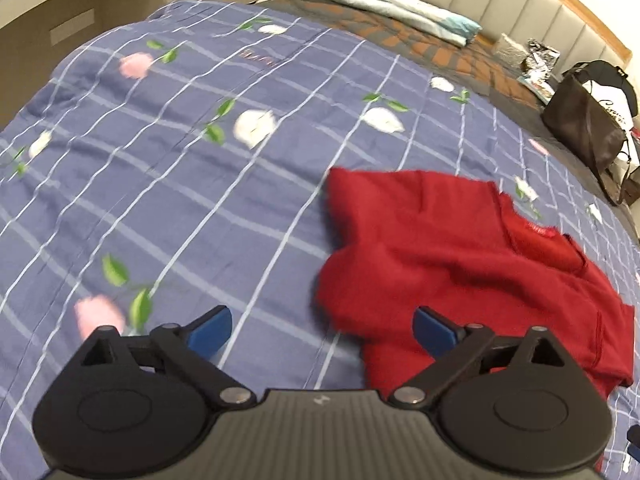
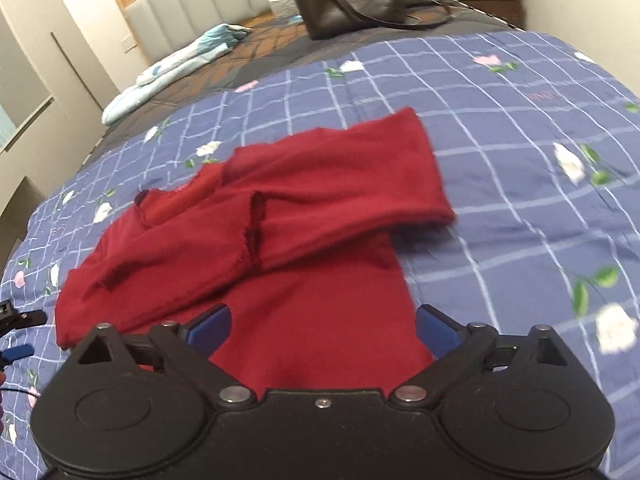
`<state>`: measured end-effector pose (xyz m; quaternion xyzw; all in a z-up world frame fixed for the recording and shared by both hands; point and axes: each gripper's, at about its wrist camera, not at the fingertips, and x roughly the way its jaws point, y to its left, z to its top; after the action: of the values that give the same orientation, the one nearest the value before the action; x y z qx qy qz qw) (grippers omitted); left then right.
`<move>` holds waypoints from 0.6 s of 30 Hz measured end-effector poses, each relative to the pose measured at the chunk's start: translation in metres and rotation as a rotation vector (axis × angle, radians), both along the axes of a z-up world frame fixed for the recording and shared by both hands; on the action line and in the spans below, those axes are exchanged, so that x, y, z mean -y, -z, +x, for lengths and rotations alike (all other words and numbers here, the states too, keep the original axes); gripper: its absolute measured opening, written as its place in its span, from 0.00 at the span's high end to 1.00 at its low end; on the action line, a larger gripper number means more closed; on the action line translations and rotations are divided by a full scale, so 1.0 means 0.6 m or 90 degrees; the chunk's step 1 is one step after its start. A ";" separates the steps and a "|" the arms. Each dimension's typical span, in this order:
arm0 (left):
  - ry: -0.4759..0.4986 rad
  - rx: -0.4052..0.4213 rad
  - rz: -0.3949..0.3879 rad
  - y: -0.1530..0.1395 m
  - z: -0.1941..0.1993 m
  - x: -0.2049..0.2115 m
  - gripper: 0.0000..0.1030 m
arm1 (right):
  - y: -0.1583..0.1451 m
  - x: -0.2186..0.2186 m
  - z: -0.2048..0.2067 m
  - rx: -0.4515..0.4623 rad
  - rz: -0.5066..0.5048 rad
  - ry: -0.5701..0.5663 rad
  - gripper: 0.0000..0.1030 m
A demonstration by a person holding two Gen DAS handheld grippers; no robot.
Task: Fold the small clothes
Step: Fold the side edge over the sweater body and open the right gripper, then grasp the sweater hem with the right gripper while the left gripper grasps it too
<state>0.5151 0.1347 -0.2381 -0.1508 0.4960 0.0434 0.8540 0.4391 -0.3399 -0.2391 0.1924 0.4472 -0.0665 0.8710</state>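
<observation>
Red garment [image 2: 280, 220] lies half-folded on the bed [image 1: 200, 160]; both grippers' fingers [image 1: 210, 328] [image 2: 210, 328] spread apart, empty; next, regrip an edge.

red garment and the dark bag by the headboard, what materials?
Red garment: looks like soft matte knit or fleece; fuzzy edges, limp folds. Dark bag: probably leather or faux leather; smooth brown surface with a dull sheen, thin straps. Blur leaves both uncertain.

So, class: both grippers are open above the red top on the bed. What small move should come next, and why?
Probably lower the right gripper onto the hem of the red top beneath it. Both sleeves already lie folded across the body, the lower part is still flat, and neither it nor the left gripper holds cloth.
</observation>
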 end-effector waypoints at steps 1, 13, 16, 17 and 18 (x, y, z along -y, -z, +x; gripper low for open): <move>-0.005 -0.006 0.002 0.000 -0.009 -0.003 0.02 | 0.000 0.003 -0.012 -0.004 0.000 0.007 0.01; -0.019 -0.068 -0.005 0.000 -0.127 -0.008 0.01 | 0.004 0.021 -0.155 -0.064 0.007 0.061 0.01; -0.023 -0.087 -0.016 0.006 -0.160 0.000 0.01 | 0.005 0.025 -0.181 -0.077 0.013 0.064 0.01; -0.023 -0.092 -0.019 0.007 -0.171 0.002 0.01 | 0.006 0.025 -0.190 -0.081 0.015 0.062 0.01; -0.022 -0.097 -0.022 0.009 -0.183 0.005 0.01 | 0.006 0.026 -0.196 -0.085 0.017 0.059 0.01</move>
<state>0.4052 0.1317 -0.2432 -0.1698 0.5575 0.0609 0.8103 0.3213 -0.3556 -0.2426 0.2196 0.4961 -0.1132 0.8324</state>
